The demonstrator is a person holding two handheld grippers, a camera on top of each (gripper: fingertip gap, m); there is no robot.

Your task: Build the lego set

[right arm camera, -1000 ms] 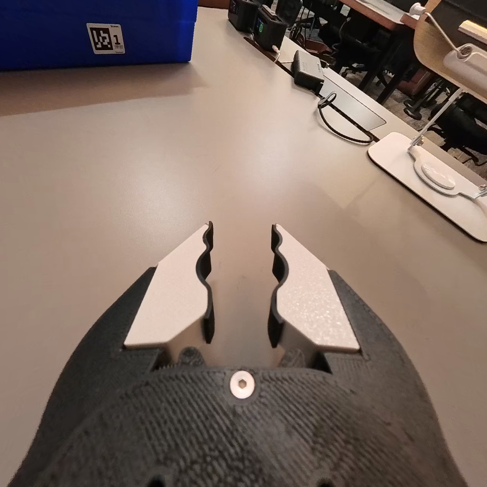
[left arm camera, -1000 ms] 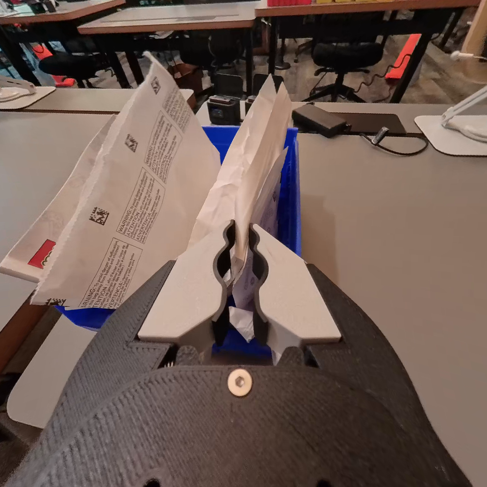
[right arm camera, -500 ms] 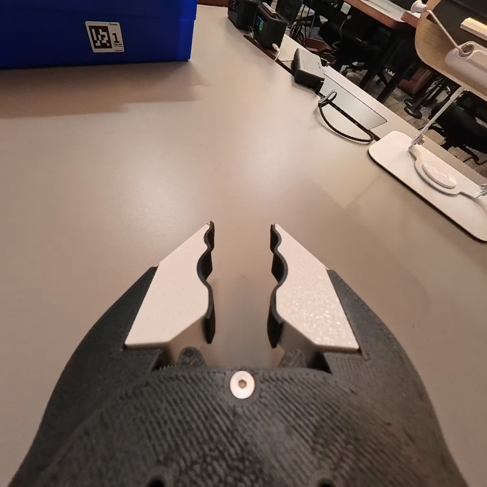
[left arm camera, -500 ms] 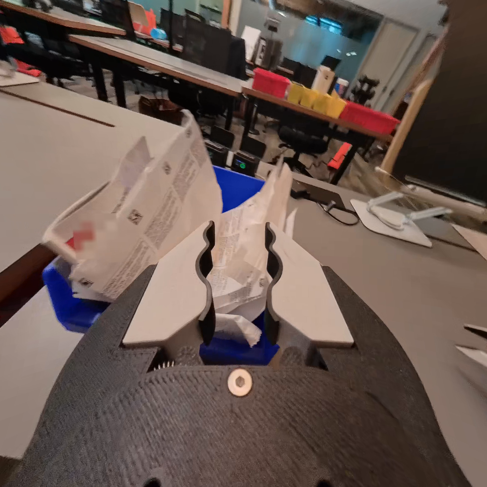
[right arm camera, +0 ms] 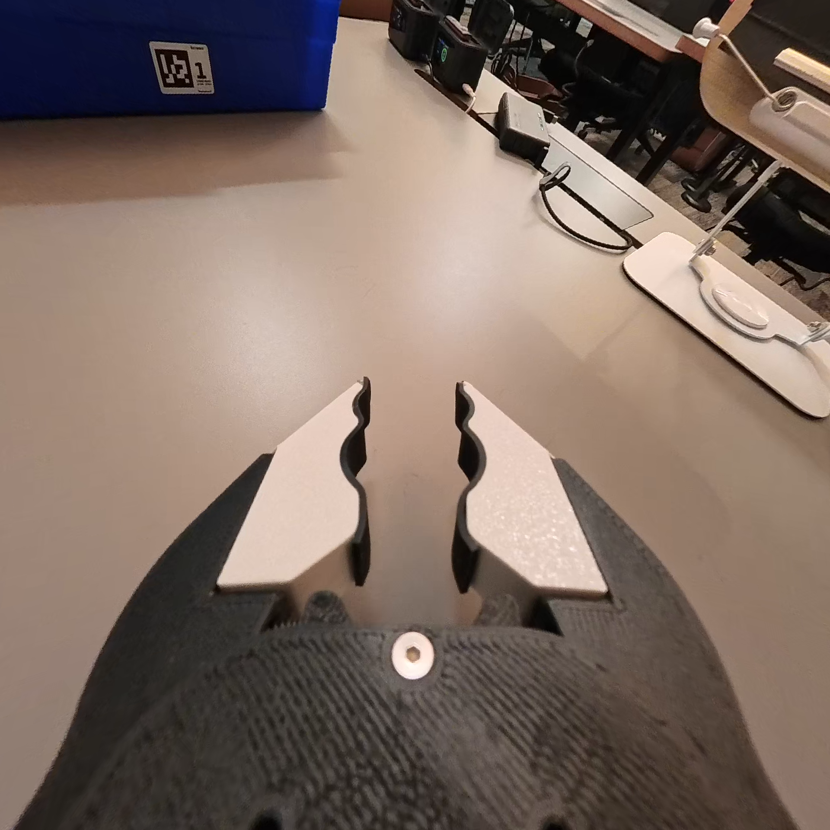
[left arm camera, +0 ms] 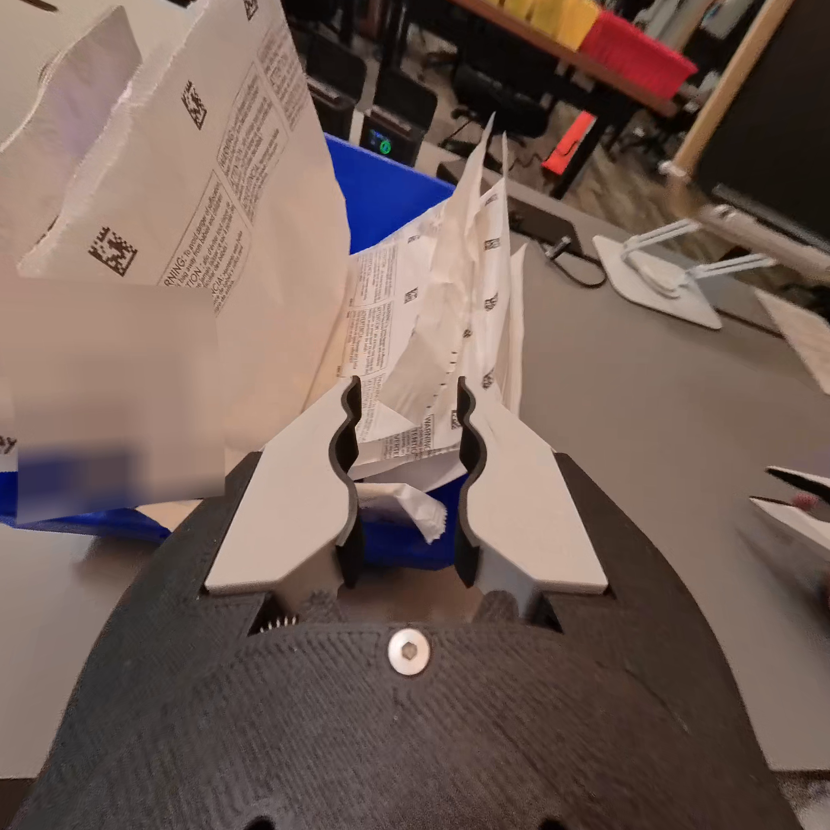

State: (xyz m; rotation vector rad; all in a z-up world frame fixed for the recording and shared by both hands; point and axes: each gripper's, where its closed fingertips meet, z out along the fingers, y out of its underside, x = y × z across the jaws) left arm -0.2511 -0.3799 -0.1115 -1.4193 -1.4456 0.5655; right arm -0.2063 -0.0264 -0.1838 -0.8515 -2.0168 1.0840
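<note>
In the left wrist view, a blue bin (left arm camera: 386,188) holds several white paper bags. A large bag (left arm camera: 215,215) stands at the left and a crumpled bag (left arm camera: 449,323) leans at the right. My left gripper (left arm camera: 408,386) is open, its jaws apart just in front of the crumpled bag and holding nothing. The tips of my right gripper (left arm camera: 781,494) show at the right edge. In the right wrist view, my right gripper (right arm camera: 412,390) is open and empty above the bare beige table (right arm camera: 224,292). The blue bin (right arm camera: 269,58) stands far left. No bricks are in view.
A white lamp base (right arm camera: 727,314) sits at the table's right edge, with a black cable (right arm camera: 579,224), a grey power brick (right arm camera: 523,121) and black chargers (right arm camera: 440,49) along the far edge. Desks, chairs and red and yellow bins (left arm camera: 629,54) stand beyond. Some 35 cm of space lies between my two pairs of fingers.
My left gripper let go of the crumpled paper bag, opened and drew back a little from the bin. The bag stays in the bin. My right gripper has hardly moved.
</note>
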